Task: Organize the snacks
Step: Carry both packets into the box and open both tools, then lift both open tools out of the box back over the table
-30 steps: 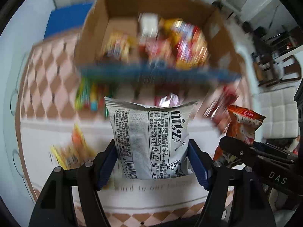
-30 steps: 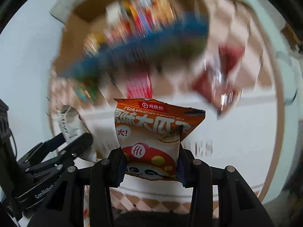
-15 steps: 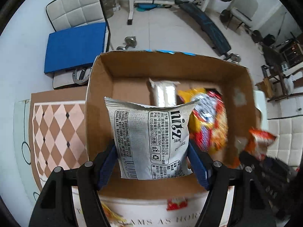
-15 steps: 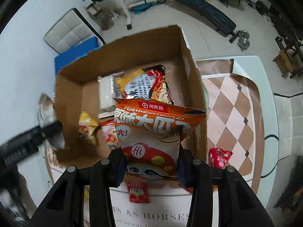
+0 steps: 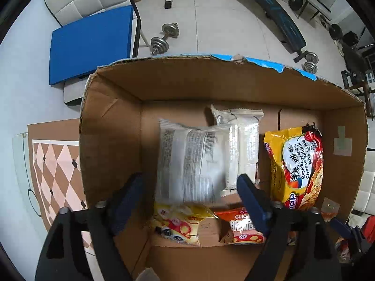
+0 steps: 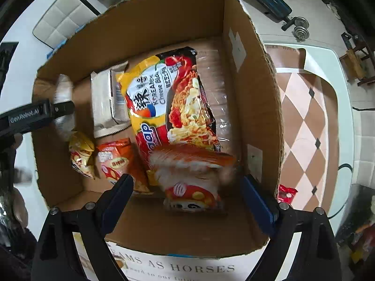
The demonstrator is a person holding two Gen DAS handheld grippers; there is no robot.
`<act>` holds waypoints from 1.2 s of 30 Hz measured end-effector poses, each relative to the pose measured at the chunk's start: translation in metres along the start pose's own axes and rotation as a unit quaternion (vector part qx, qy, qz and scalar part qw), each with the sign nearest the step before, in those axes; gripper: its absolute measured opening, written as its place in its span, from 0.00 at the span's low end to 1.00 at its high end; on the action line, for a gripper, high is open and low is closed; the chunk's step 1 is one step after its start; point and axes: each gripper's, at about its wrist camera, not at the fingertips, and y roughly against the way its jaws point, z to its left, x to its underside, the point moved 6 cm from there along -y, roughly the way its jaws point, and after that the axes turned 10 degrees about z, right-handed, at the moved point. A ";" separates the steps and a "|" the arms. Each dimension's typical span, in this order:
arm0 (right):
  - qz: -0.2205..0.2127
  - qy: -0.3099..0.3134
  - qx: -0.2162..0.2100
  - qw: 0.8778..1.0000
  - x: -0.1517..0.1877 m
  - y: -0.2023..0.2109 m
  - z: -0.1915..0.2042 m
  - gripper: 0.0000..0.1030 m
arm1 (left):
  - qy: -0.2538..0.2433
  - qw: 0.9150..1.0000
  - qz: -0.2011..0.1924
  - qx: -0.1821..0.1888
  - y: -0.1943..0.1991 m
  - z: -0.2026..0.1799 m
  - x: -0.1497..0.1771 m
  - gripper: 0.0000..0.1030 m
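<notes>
Cardboard box (image 5: 112, 140) below you: your left gripper (image 5: 189, 201) and right gripper (image 6: 187, 194) gape wide, blurred white packet (image 5: 189, 164) and orange packet (image 6: 189, 175) unheld between them.

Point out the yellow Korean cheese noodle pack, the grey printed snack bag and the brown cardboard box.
Yellow Korean cheese noodle pack (image 6: 164, 98): right wrist view, printed front.
Grey printed snack bag (image 5: 189, 164): left wrist view, blurred middle of its back.
Brown cardboard box (image 5: 112, 140): left wrist view, inner left wall.

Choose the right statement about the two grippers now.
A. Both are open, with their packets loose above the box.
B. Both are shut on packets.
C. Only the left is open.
A: the left gripper and right gripper stand spread, and the white packet and orange packet touch neither finger.
</notes>
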 end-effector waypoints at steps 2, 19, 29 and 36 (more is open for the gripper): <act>0.001 0.001 0.004 1.000 0.000 0.000 0.002 0.92 | 0.000 1.000 -0.007 0.000 0.002 -0.001 0.002 0.85; -0.066 0.027 0.012 0.997 0.025 0.049 0.017 0.93 | 0.005 0.992 -0.119 0.042 0.067 -0.010 0.077 0.86; -0.116 0.039 0.015 0.992 0.081 0.078 0.015 0.93 | 0.012 0.983 -0.181 0.024 0.101 -0.015 0.156 0.86; -0.159 0.054 0.019 0.986 0.122 0.108 0.016 0.93 | 0.005 0.975 -0.219 0.015 0.125 -0.029 0.201 0.86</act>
